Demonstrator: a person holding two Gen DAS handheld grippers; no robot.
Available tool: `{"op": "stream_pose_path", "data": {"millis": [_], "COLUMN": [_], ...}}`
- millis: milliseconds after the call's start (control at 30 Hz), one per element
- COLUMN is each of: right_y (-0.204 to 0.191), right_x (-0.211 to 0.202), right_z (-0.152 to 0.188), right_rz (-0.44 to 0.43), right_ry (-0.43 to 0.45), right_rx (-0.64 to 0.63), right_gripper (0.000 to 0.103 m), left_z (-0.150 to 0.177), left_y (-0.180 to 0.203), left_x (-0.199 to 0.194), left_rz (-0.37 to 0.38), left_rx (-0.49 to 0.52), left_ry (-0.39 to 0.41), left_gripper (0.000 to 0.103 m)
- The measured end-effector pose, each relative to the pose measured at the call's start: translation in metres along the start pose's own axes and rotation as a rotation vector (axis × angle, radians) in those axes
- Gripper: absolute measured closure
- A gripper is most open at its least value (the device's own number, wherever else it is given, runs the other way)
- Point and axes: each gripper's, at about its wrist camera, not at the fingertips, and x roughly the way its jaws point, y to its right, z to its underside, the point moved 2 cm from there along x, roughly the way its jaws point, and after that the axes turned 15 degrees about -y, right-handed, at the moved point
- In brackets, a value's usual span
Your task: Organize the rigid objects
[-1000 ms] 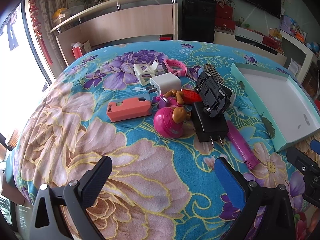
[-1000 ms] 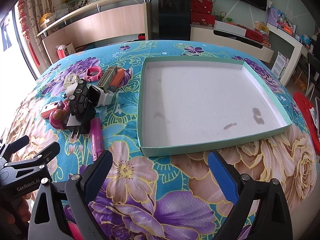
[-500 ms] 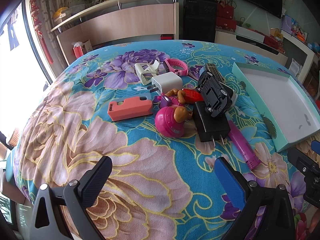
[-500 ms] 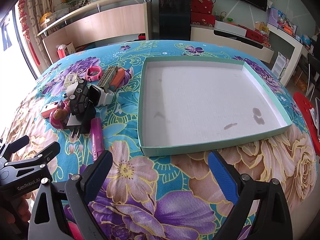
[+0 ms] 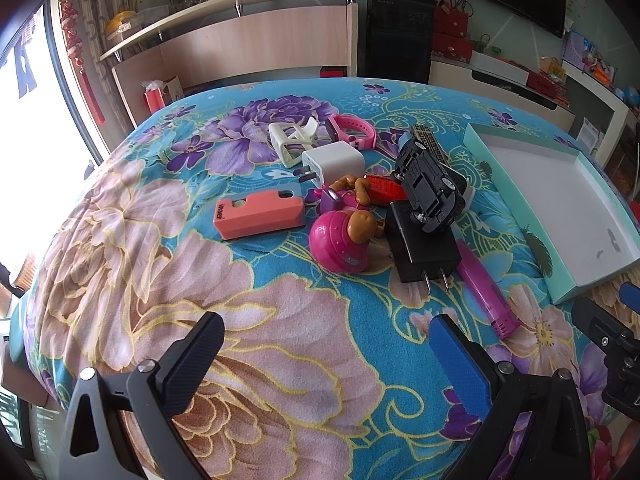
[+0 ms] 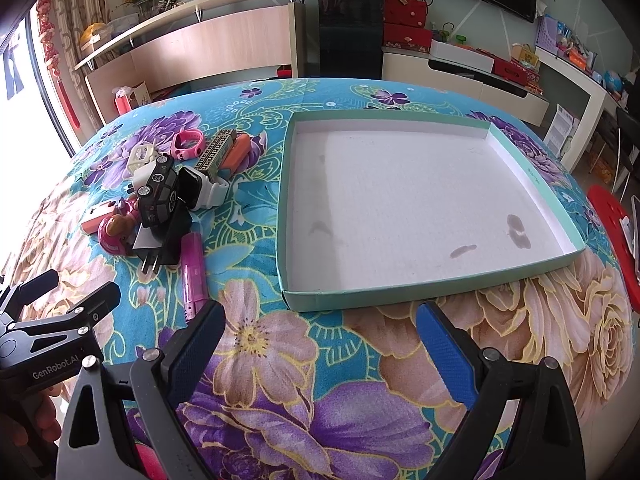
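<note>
Left gripper (image 5: 324,344): jaws wide, holding nothing | right gripper (image 6: 320,334): jaws wide, holding nothing | tray (image 6: 556,208): unfilled | toy car (image 5: 430,184): atop black charger (image 5: 424,252)

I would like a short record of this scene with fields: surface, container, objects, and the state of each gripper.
surface: floral cloth
container: shallow green tray, nothing inside, a few stains
objects: one pile left of the tray: black toy car on top of a black charger, pink tube, pink dome toy, coral case, white charger, pink watch
left gripper: open, holds nothing
right gripper: open, holds nothing
</note>
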Motion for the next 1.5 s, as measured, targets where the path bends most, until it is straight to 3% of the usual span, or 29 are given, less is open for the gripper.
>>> {"op": "stream_pose_path", "data": {"millis": [800,1267,1467,1500], "right_y": [-0.001,-0.031,-0.062,-0.066], "right_x": [-0.001,-0.016,-0.011,-0.009], "right_z": [0.001,-0.009,-0.017,-0.018], "right_rz": [0.000,-0.118,-0.159,-0.161], "right_ry": [0.001,0.063,0.058,0.054], "right_rx": [-0.005,-0.104,-0.181,-0.191], "right_gripper": [0.007,0.007,0.017,0.022], "left_z": [0.001,-0.028,-0.041,-0.043], "left_y": [-0.001,-0.051,-0.067,-0.069], "left_x": [-0.003,-0.022,-0.013,-0.010], "left_rz": [0.001,0.091,0.075,0.073], "left_rx": [-0.009,-0.151,-0.171,-0.175], "left_ry": [0.009,0.071,0.034,0.027], "left_gripper": [0.000,0.000,0.000,0.000]}}
